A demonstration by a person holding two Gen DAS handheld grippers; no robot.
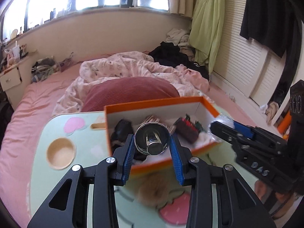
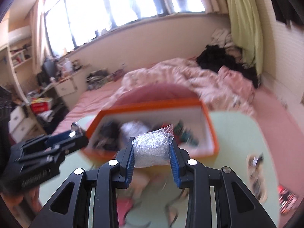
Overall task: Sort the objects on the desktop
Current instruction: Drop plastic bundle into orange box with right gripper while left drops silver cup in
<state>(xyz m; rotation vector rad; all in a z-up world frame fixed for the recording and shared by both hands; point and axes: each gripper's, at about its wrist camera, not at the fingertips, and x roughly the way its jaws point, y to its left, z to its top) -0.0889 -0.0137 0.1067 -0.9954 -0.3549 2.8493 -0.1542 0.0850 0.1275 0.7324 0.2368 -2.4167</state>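
Left gripper [image 1: 152, 144]: blue pads clamped on a shiny metal object [image 1: 152, 140], a round chrome disc w/ a short cylindrical stub facing the camera. One pad on each side of the disc rim, at 9 and 3 o'clock of it. Object is held in the air above the near-left part of the orange box [image 1: 209, 104], not resting on anything.

Right gripper [image 2: 152, 148]: pads clamped on a clear plastic bag of white fibrous stuff [image 2: 152, 148]. Bag fills the gap between the pads; its twisted top sticks up toward 1 o'clock. It hangs above the near wall of the box, clear of the table.

Orange box: open top, white inside, sits on a pale green lap table [image 1: 41, 138] w/ cartoon print. Contents: dark item [image 1: 121, 131] at left, dark red item [image 1: 186, 131] at right, other bits too blurred to ID. In the left wrist view the right gripper comes in from 3 o'clock, tips at the box's right wall. In the right wrist view the left gripper comes in from 9 o'clock, tips at the box's left corner.

Table: round cup recess [image 1: 60, 153] at 9 o'clock of the box, narrow slot [image 1: 97, 126] just beside the box's left wall. In the right wrist view, small loose items [image 2: 256, 172] lie on the table at 4 o'clock of the box; blurred, no ID.

Beyond the table: bed w/ pink sheet [image 1: 38, 102] and crumpled quilt [image 1: 133, 66].
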